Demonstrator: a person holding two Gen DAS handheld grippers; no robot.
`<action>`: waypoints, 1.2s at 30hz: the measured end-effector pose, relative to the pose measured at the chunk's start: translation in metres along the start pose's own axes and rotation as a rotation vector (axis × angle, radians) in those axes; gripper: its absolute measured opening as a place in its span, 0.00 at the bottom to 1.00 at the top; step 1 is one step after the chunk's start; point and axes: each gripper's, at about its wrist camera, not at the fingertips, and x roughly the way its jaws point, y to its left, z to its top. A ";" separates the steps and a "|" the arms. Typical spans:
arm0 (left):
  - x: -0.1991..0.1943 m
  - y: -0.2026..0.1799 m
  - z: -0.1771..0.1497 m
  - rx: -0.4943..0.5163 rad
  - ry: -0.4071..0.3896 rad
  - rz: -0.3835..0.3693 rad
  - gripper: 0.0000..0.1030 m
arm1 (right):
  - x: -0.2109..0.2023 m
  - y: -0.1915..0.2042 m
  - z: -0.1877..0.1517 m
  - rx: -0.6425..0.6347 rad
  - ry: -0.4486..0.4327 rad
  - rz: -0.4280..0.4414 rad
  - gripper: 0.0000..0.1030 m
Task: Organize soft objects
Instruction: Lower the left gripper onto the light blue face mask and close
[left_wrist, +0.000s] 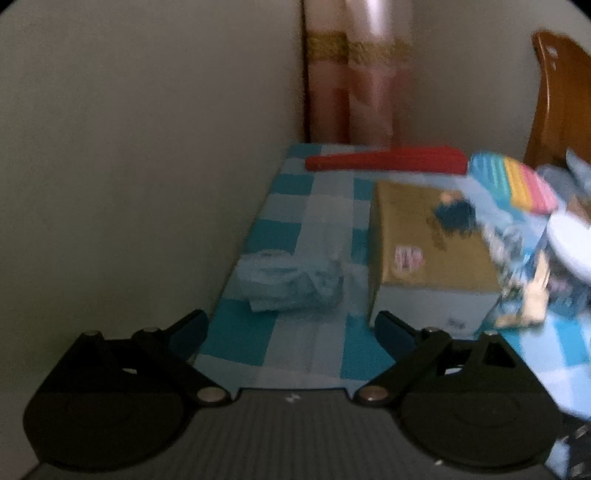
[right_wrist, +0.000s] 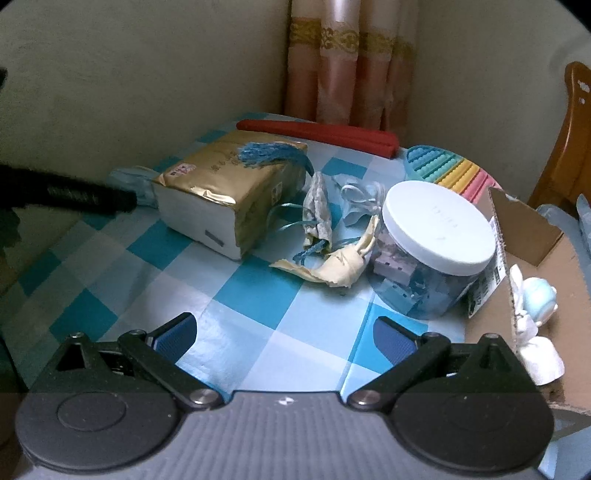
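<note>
A crumpled light-blue cloth lies on the checked tablecloth by the wall, ahead of my open, empty left gripper. It shows partly behind the gold tissue pack in the right wrist view. A gold tissue pack carries a blue tassel. A cream ribbon, a grey-white cloth strip and thin blue ribbons lie beside it. My right gripper is open and empty above the tablecloth, short of these.
A clear jar with a white lid holds small blocks. A red folded item lies at the back. A rainbow silicone pad, a cardboard box and a white figurine are at right. A wooden chair stands beyond.
</note>
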 end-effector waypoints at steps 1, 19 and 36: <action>-0.002 0.003 0.003 -0.022 -0.003 -0.011 0.93 | 0.001 -0.001 0.000 0.004 0.003 0.005 1.00; 0.016 0.008 0.039 -0.244 0.068 -0.019 0.76 | -0.001 -0.018 -0.011 0.074 -0.014 0.050 1.00; 0.075 -0.009 0.058 -0.254 0.180 0.117 0.68 | -0.005 -0.025 -0.016 0.119 -0.046 0.138 1.00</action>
